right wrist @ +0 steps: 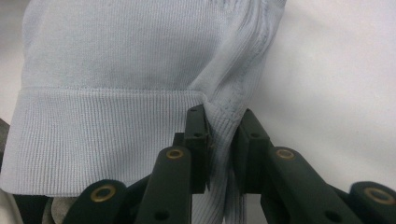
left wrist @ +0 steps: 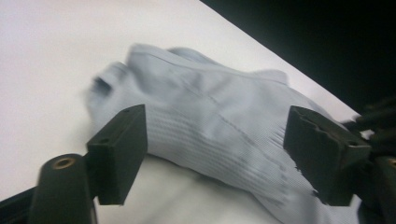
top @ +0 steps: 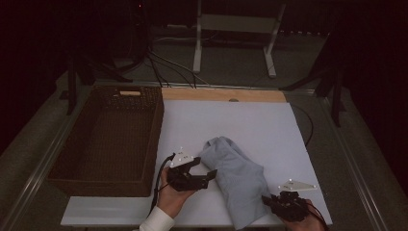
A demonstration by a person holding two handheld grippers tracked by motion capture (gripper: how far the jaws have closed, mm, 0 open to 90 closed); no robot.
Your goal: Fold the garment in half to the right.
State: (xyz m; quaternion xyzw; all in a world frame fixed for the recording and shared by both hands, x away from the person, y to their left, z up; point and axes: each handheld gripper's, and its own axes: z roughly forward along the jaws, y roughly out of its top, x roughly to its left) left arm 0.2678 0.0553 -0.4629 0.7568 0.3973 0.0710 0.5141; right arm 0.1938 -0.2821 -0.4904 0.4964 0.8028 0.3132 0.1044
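Two tongs: left tongs (left wrist: 215,154) stand apart, right tongs (right wrist: 224,140) clamp one blue sweater (top: 235,180).

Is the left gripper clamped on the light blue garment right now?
No: in the left gripper view the left gripper has its jaws spread wide, the garment lying beyond them untouched.

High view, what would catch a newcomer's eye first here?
A pale blue knit garment lies bunched on the white board, near its front edge. The right gripper pinches its ribbed hem, while the left gripper sits open beside it. A dark wicker basket stands to the left.
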